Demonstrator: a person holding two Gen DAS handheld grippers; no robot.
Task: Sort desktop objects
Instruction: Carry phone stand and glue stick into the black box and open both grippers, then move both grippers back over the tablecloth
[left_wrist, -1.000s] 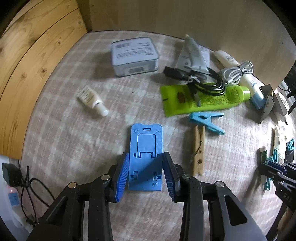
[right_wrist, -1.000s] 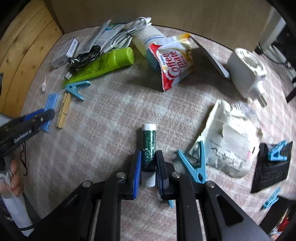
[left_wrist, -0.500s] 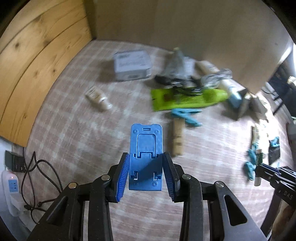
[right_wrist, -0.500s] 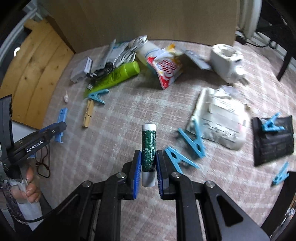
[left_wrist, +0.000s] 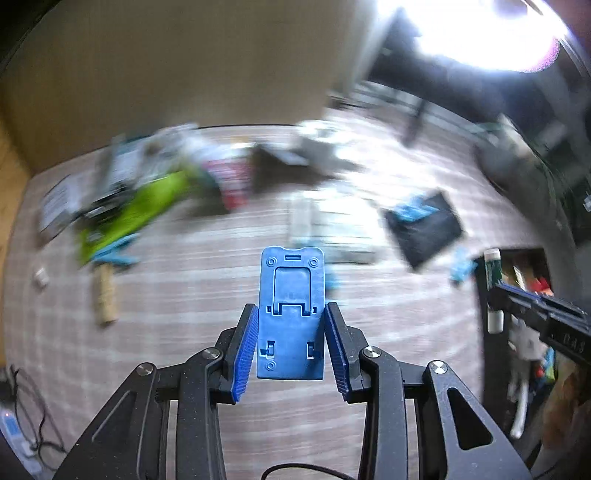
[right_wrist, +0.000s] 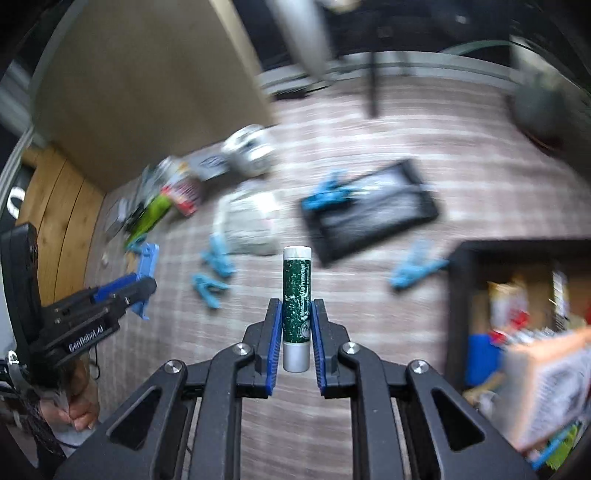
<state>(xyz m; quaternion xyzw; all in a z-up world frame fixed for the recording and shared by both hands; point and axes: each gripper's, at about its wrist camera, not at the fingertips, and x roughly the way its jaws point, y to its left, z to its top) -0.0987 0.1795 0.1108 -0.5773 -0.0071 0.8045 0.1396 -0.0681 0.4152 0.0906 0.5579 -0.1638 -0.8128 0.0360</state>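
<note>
Left gripper (left_wrist: 291, 349) clamped blue stand (left_wrist: 291, 314), raised over tablecloth (left_wrist: 184, 332) | right gripper (right_wrist: 296, 338) clamped green tube (right_wrist: 296, 306), black bin (right_wrist: 458, 295) at 3 o'clock

"GenRobot.AI" is showing in white on the left gripper (right_wrist: 142, 291) at the frame's lower left

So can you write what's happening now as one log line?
left gripper: holds blue phone stand | right gripper: holds green tube | both: above table
</note>
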